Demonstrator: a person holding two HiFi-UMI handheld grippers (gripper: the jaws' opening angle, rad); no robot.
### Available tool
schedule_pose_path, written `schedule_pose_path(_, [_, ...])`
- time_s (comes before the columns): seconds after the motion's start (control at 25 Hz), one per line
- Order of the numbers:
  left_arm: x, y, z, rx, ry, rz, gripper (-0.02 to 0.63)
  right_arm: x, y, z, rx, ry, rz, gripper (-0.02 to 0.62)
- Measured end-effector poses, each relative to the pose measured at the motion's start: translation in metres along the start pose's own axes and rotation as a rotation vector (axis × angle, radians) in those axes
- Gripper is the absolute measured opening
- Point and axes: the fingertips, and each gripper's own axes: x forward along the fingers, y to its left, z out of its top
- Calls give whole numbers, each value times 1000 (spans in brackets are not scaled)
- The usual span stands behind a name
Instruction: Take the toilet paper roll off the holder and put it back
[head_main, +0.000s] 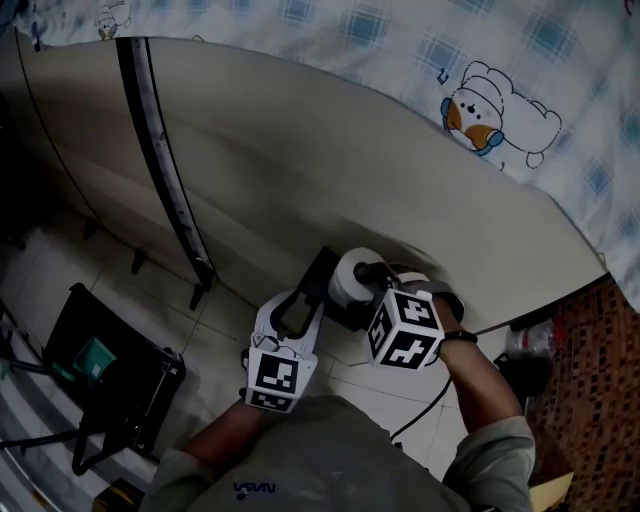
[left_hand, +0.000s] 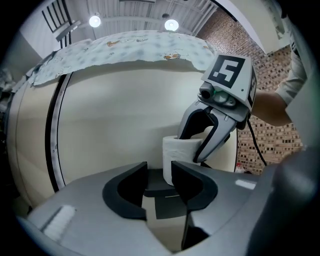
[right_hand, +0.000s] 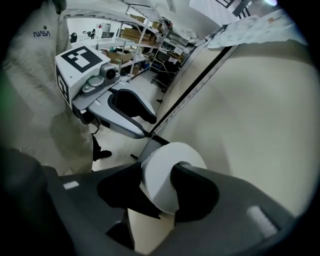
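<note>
gripping the roll (right_hand: 155, 165) in your right hand-held gripper (right_hand: 158, 188), left hand-held gripper (left_hand: 159, 181) open, ease it straight off the holder (head_main: 320, 274).

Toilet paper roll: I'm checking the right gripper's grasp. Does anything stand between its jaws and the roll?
Nothing visible does. The right gripper holds the toilet paper roll by its wall, one jaw in the core, the other outside.
</note>
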Motion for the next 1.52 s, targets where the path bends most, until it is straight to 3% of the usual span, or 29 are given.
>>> schedule_pose_path(0.16, [-2, -4, -3, -2, 9, 3, 121, -4, -3, 0, 12, -31, -10, 190])
schedule_pose_path(0.32, [-3, -9, -4, 3, 13, -3, 121, -21, -9, 0, 108, -132, -58, 189])
schedule_pose_path(0.68, [0, -30, -6, 14, 10, -27, 121, -69, -10, -27, 480, -413, -195, 187])
schedule_pose_path(1.0, [0, -55, -23, 6, 20, -29, 121, -106, 4, -84, 870, -666, -287, 186])
schedule_pose_path(1.24, [3, -86, -54, 33, 102, -81, 121, -105, 25, -124, 1091, -762, -295, 185])
schedule_pose_path(1.52, [13, -106, -79, 32, 169, -99, 129, -79, 50, -155, 1295, -844, -223, 184])
